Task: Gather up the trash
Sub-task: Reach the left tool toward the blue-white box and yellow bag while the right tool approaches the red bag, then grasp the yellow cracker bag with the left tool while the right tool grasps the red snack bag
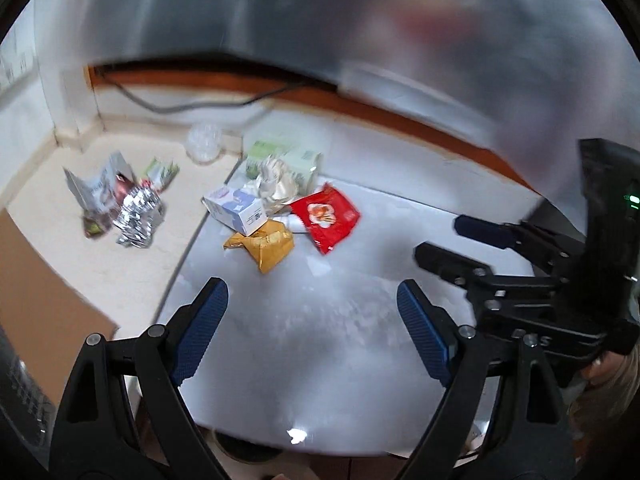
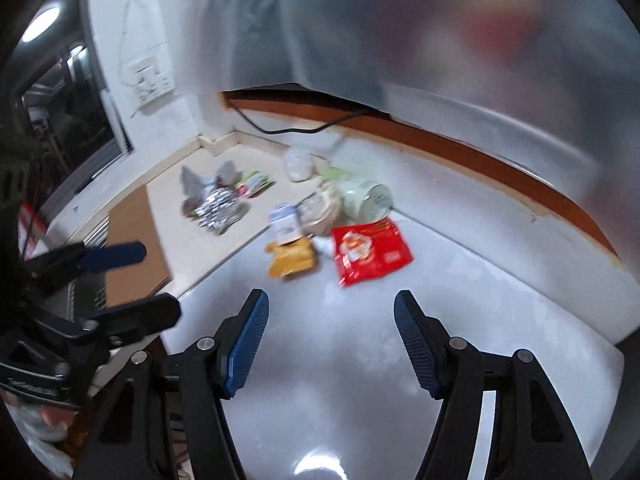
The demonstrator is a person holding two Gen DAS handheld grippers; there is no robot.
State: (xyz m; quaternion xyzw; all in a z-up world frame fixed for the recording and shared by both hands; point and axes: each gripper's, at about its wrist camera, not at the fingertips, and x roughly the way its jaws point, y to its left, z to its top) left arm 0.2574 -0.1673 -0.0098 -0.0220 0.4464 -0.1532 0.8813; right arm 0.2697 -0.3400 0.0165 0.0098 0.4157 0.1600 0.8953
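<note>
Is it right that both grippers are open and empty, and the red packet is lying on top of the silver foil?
Not quite. The red packet lies on the white table, apart from the silver foil, as the left wrist view shows. Both the left gripper and right gripper are open and empty.

Motion blur throughout; ceiling-light glare on glossy surface; fisheye-bent edges.

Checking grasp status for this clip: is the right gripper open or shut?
Open. The right gripper has its blue fingers spread wide with nothing between them, only bare white table.
</note>
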